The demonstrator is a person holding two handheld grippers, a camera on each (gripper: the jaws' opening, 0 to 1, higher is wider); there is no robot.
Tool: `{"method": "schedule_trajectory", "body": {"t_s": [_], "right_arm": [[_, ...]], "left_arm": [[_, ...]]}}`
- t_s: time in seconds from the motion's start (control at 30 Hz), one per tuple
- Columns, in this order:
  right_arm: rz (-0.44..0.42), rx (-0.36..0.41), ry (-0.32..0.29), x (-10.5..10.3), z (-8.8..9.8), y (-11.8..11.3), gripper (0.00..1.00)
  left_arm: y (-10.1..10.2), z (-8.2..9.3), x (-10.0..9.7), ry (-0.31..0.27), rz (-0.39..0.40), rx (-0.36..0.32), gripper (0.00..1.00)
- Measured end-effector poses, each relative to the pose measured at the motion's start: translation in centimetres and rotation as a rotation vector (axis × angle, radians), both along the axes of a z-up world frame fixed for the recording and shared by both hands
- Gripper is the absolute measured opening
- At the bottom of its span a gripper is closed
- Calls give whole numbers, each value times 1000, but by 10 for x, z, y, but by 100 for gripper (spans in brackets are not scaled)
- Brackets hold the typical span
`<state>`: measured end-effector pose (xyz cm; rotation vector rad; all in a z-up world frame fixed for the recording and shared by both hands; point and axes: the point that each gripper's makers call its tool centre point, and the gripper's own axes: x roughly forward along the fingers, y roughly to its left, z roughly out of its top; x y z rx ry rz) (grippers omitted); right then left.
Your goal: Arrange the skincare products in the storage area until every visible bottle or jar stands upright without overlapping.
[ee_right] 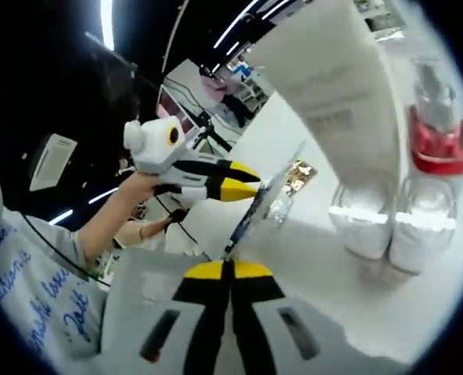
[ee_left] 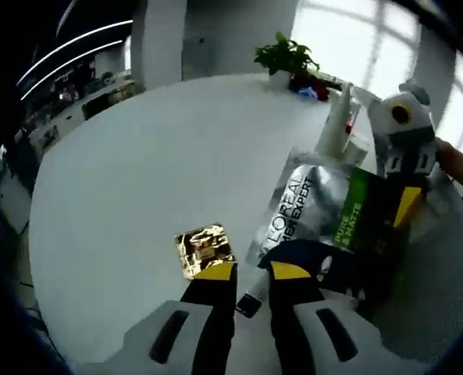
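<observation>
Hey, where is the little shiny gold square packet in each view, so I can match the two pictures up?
Left gripper view: the gold packet lies flat on the white table, just left of and above the near hand-held gripper.
Right gripper view: the same gold packet sits small, right of centre, beyond the other hand-held gripper's yellow tips.
Shared landmark: the silver pouch, seen edge-on in the right gripper view.

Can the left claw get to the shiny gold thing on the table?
Probably yes. The gold square lies flat on the white table just ahead of the left claw, slightly to its left side, with bare table around it. The silver pouch sits off to the other side.
</observation>
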<state>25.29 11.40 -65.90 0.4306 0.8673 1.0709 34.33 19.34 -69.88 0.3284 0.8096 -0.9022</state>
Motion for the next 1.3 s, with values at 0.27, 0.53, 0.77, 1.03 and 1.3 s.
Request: {"method": "schedule_trajectory", "body": {"t_s": [0.27, 0.53, 0.77, 1.03, 1.3], "right_arm": [[-17, 6, 4, -2, 2, -5, 2], [-15, 8, 5, -5, 3, -4, 2], [-25, 7, 4, -3, 3, -8, 2], [-36, 14, 9, -2, 3, -7, 2], [-40, 22, 17, -1, 3, -5, 2]], "left_arm": [[6, -21, 5, -66, -185, 189, 24], [-2, -38, 11, -60, -296, 253, 29], [0, -49, 14, -25, -334, 280, 29], [-1, -50, 26, 29, -318, 242, 31], [-1, -50, 43, 34, -312, 229, 25]]}}
